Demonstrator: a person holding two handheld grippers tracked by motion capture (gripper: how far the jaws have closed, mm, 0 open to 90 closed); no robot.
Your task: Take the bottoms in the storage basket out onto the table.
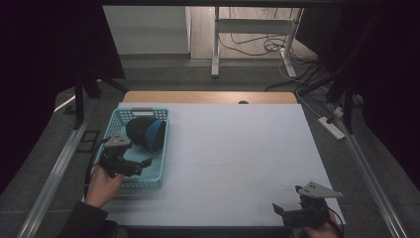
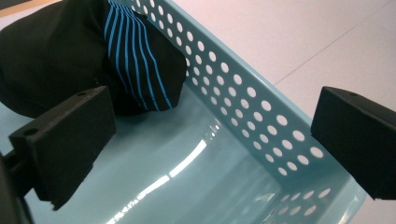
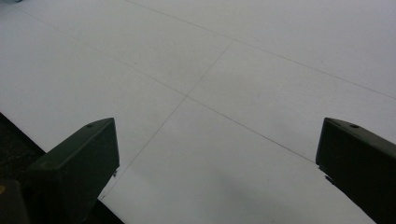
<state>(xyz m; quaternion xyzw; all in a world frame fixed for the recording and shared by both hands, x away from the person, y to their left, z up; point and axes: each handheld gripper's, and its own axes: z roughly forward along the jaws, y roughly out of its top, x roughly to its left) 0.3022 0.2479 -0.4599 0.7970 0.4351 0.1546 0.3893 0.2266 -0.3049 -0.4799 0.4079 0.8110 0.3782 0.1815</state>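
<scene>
A white table (image 1: 233,148), its surface crossed by faint seam lines and its far edge showing a wooden strip, stood on grey carpet. A perforated light-blue basket (image 1: 162,148) sat directly on the table near its left edge.

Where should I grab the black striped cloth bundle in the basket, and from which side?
Take the black bundle at its near striped fold, probably coming along the floor of the blue basket with the open left gripper. The fold bulges toward the jaws, and the perforated wall blocks a sideways approach.
</scene>
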